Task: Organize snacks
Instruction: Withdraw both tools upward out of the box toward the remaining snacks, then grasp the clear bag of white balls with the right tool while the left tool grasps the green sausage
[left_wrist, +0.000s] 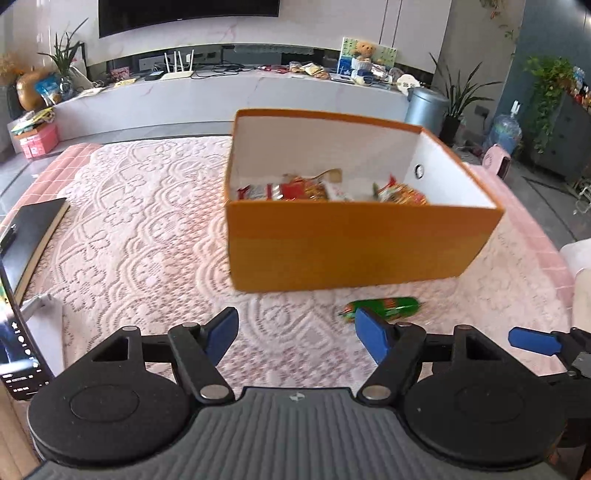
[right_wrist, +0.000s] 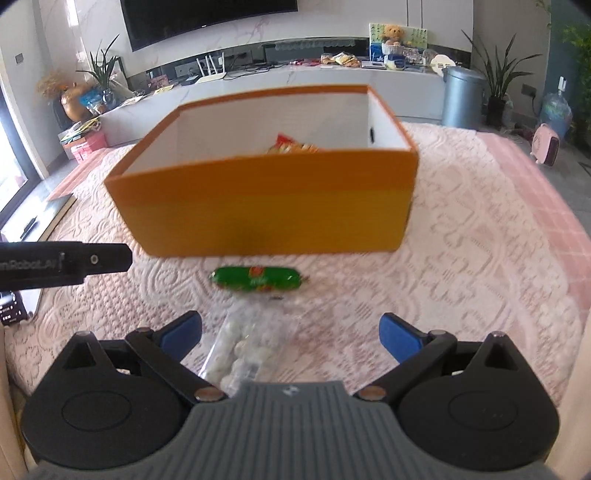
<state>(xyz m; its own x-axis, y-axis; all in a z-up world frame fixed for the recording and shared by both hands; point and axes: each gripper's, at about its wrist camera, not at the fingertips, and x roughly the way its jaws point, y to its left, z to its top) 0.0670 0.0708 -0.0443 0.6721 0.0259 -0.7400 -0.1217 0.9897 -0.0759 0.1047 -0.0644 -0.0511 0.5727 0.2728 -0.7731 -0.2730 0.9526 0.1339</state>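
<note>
An orange box (left_wrist: 354, 243) with white inner walls stands on the lace-covered table and holds several red and yellow snack packets (left_wrist: 306, 190); it also shows in the right wrist view (right_wrist: 273, 214) with a packet (right_wrist: 291, 147) inside. A green sausage-shaped snack (left_wrist: 391, 305) lies in front of the box, also in the right wrist view (right_wrist: 258, 278). A clear bag of white candies (right_wrist: 243, 350) lies between the fingers of my right gripper (right_wrist: 291, 334), which is open. My left gripper (left_wrist: 295, 334) is open and empty, left of the green snack. The right gripper's blue fingertip (left_wrist: 532, 341) shows at the far right.
A dark notebook (left_wrist: 33, 236) and a phone on a stand (left_wrist: 14, 339) sit at the table's left. The left gripper's arm (right_wrist: 62, 264) reaches in from the left in the right wrist view. A TV console with clutter runs behind the table.
</note>
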